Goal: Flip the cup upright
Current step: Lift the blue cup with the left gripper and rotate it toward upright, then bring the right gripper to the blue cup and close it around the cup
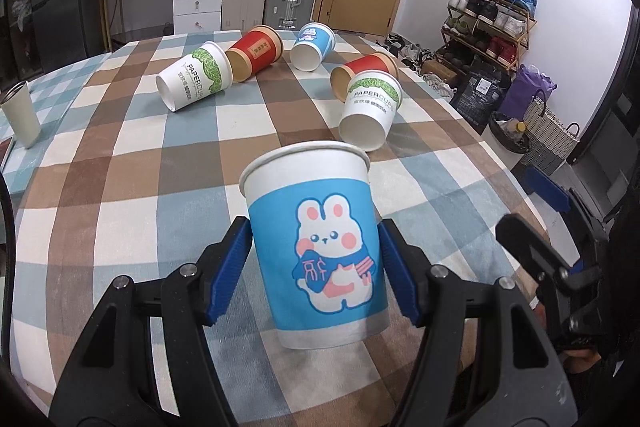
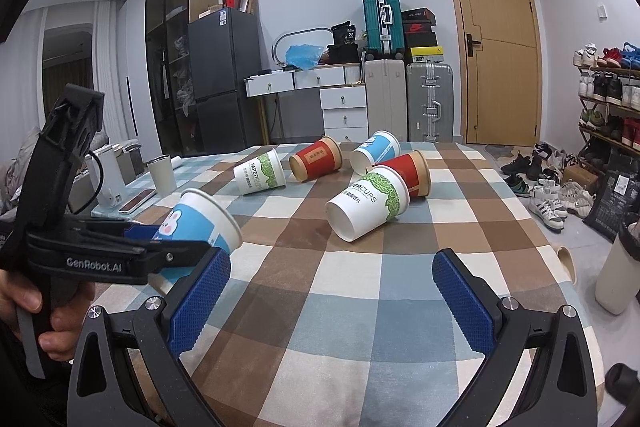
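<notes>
Left tongs [image 1: 316, 267] clamp bunny cup [image 1: 316, 247] at mid-wall, axis near vertical, rim at 12 o'clock, base just above checked counter [image 1: 120, 187] | right tongs [image 2: 330, 301] wide, empty, cup at their 10 o'clock | five cups lie tipped beyond.

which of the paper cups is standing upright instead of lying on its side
The blue bunny cup between the left gripper's jaws is rim-up. The other five, two green-leaf, two red and another blue one, lie on the checked tablecloth.
</notes>
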`<state>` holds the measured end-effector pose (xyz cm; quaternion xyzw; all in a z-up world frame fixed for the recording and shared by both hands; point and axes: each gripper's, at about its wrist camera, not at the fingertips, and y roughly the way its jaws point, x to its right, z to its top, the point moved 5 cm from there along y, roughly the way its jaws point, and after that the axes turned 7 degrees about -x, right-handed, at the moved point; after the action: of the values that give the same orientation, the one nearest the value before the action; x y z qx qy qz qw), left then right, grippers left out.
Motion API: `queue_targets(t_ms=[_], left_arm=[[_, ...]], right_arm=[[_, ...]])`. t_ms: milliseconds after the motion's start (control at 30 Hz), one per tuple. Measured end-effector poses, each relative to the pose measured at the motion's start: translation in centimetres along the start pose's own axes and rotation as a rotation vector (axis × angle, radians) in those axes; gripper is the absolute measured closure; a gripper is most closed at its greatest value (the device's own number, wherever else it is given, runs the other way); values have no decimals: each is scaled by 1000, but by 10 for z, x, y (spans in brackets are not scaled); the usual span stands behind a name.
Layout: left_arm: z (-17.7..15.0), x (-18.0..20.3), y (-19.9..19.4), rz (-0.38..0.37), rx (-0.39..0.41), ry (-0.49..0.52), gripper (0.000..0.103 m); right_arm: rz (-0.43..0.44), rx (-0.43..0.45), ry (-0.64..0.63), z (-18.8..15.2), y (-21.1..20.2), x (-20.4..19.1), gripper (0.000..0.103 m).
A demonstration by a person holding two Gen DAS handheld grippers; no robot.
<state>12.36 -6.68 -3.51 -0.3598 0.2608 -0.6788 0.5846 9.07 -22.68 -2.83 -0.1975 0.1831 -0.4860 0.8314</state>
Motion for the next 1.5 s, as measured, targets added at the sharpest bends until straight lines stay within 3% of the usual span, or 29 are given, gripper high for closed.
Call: queue_targets(t_ms=[433, 900, 1000, 1067, 1100, 1133, 1300, 1500], left_arm=[[-28, 4, 6, -28, -42, -27, 40], [-35, 5, 15, -50, -59, -33, 40], [-35, 5, 15, -54, -66, -37, 36], [-36, 5, 13, -38, -56, -24, 24], [-35, 4, 12, -24, -49, -20, 13], [-35, 3, 9, -11, -36, -18, 11], [-32, -8, 0, -9, 2, -32, 1], [-30, -29, -14, 25, 48, -37, 1]], right_arm=[[1, -7, -1, -1, 1, 0, 0], [0, -6, -1, 0, 1, 1, 0], [-1, -6, -1, 0, 1, 1, 0], [1, -6, 0, 0, 2, 1, 0], [1, -7, 1, 0, 2, 1, 0], [1, -7, 3, 0, 1, 1, 0], [10, -14, 3, 1, 1, 1, 0], [15, -67, -14, 3, 6, -9, 0]])
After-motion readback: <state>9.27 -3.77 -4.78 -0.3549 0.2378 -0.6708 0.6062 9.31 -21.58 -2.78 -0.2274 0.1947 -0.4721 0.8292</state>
